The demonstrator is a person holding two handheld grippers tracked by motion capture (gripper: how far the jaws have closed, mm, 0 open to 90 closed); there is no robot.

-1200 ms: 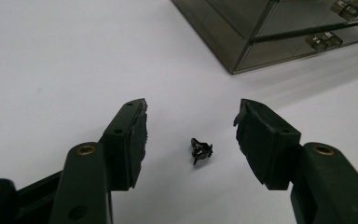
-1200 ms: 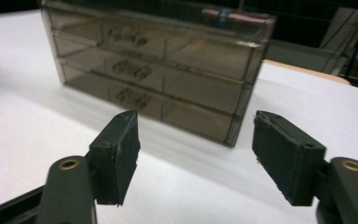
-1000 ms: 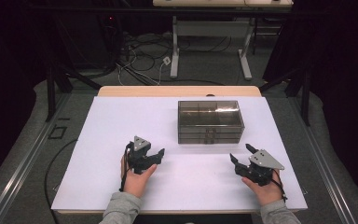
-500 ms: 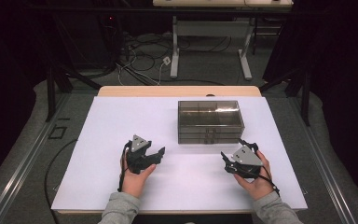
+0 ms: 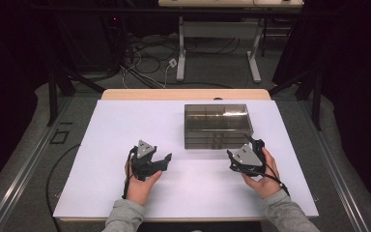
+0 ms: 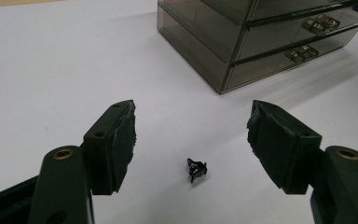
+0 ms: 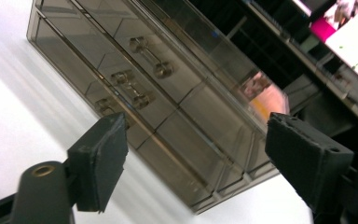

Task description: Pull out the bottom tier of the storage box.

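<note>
High view: above near table edge, looking forward-down. Gripper views: low, close, facing far; all share smoked drawer box (image 5: 217,125) (image 6: 256,37) (image 7: 158,102).

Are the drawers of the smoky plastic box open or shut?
Shut: the drawer fronts sit flush with the box frame; none is pulled out.

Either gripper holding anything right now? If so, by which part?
Nothing is held. The left gripper is open above a small black clip on the table; the right gripper is open, facing the drawer box.
</note>
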